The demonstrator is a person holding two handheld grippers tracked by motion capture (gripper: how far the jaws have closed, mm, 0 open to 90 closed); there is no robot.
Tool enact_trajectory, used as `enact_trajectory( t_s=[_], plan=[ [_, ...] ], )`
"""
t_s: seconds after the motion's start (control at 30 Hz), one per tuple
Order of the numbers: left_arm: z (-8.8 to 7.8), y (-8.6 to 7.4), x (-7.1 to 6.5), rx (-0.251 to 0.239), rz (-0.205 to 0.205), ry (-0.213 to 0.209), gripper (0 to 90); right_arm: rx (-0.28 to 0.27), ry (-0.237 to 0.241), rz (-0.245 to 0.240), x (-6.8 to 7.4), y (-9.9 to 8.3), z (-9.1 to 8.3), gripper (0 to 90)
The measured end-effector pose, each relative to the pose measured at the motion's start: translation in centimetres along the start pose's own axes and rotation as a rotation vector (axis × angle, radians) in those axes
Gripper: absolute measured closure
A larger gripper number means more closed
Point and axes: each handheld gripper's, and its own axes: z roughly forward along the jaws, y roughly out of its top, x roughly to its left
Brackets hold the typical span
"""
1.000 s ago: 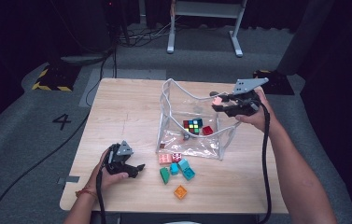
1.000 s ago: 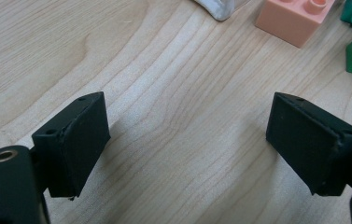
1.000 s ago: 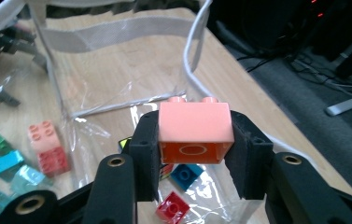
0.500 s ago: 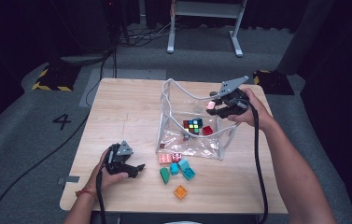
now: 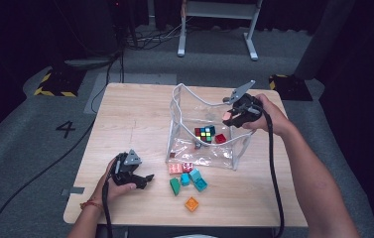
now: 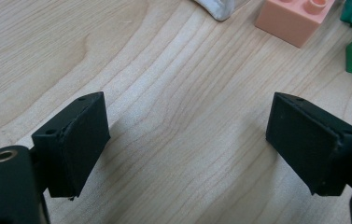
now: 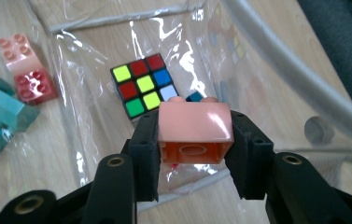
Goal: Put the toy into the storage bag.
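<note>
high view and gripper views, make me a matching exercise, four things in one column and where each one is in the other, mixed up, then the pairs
Things:
1. pink brick
2. puzzle cube
3. orange brick
4. left gripper

Places:
A. on the table, nearest the person's edge
B. inside the clear bag
C. clamped between the right gripper's jaws, above the bag
D. open over bare wood, left of the loose bricks

Pairs: 1-C, 2-B, 3-A, 4-D
</note>
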Motion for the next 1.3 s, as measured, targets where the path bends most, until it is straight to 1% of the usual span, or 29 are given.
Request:
enact_trajectory(
  t_s=[0.1,0.17,0.2,0.37,0.4,0.43,0.47,0.5,0.57,0.67,0.7,0.77,0.87,0.9,0.93,0.97,1.0,1.07,1.1,1.13,1.17,1.23,1.3],
  plan=[
    [0.0,0.0,0.0,0.000,0.000,0.000,13.5,0.016,0.003,0.024,-0.3,-0.5,-0.2,59.0],
    [0.0,0.0,0.0,0.000,0.000,0.000,13.5,0.034,0.006,0.030,-0.5,-0.9,-0.4,59.0],
    [0.0,0.0,0.0,0.000,0.000,0.000,13.5,0.043,0.004,0.041,-0.6,-1.1,-0.5,59.0],
    [0.0,0.0,0.0,0.000,0.000,0.000,13.5,0.125,0.011,0.060,-1.0,-1.8,-0.5,58.9],
    [0.0,0.0,0.0,-0.001,-0.001,0.001,13.5,0.140,0.007,0.048,-1.1,-1.9,-0.4,58.9],
    [0.0,0.0,0.0,-0.001,-0.001,0.001,13.5,0.164,0.009,0.057,-1.1,-1.9,-0.4,58.9],
    [0.0,0.0,0.0,-0.001,0.000,0.001,13.4,0.171,0.002,0.050,-1.1,-1.9,-0.3,58.9],
    [0.0,0.0,0.0,-0.001,0.000,0.001,13.5,0.181,0.010,0.049,-1.1,-1.9,-0.3,58.9],
    [0.0,0.0,0.0,-0.001,-0.001,0.001,13.5,0.227,0.002,0.039,-0.9,-1.8,-0.3,58.9],
    [0.0,0.0,0.0,-0.001,-0.001,0.001,13.5,0.251,-0.005,0.024,-0.8,-1.6,-0.2,58.1],
    [0.0,0.0,0.0,-0.001,-0.001,0.001,13.5,0.256,-0.006,0.026,-0.8,-1.6,-0.2,57.8],
    [0.0,0.0,0.0,-0.001,-0.001,0.001,13.5,0.255,-0.009,0.025,-0.7,-1.6,-0.2,56.1],
    [0.0,0.0,0.0,0.000,0.000,0.000,13.5,0.221,-0.003,0.023,-0.8,-1.7,-0.5,53.3],
    [0.0,0.0,0.0,0.000,0.000,0.000,13.5,0.196,0.001,0.025,-0.8,-1.7,-0.6,52.3],
    [0.0,0.0,0.0,0.000,0.000,0.000,13.4,0.179,0.003,0.044,-0.8,-1.8,-0.8,50.8],
    [0.0,0.0,0.0,0.000,0.000,0.000,13.5,0.139,0.004,0.052,-0.9,-1.9,-1.0,48.4],
    [0.0,0.0,0.0,0.000,0.000,0.000,13.5,0.123,0.004,0.069,-0.8,-2.0,-1.3,46.9],
    [0.0,0.0,0.0,0.000,0.000,0.000,13.4,0.035,0.004,0.096,-0.8,-2.4,-2.0,45.6],
    [0.0,0.0,0.0,0.000,0.000,0.000,13.4,0.005,0.002,0.091,-0.8,-2.5,-2.3,44.2],
    [0.0,0.0,0.0,0.000,0.000,0.000,13.4,-0.014,-0.016,0.107,-0.5,-2.7,-2.9,43.1],
    [0.0,0.0,0.0,0.000,0.000,0.000,13.4,-0.051,-0.019,0.095,-0.4,-2.8,-3.4,42.1],
    [0.0,0.0,0.0,0.000,0.000,0.000,13.4,-0.129,-0.028,0.098,0.0,-3.2,-4.3,38.7],
    [0.0,0.0,0.0,0.000,0.000,0.000,13.4,-0.190,-0.062,0.137,0.3,-3.5,-5.2,36.6]
  ],
)
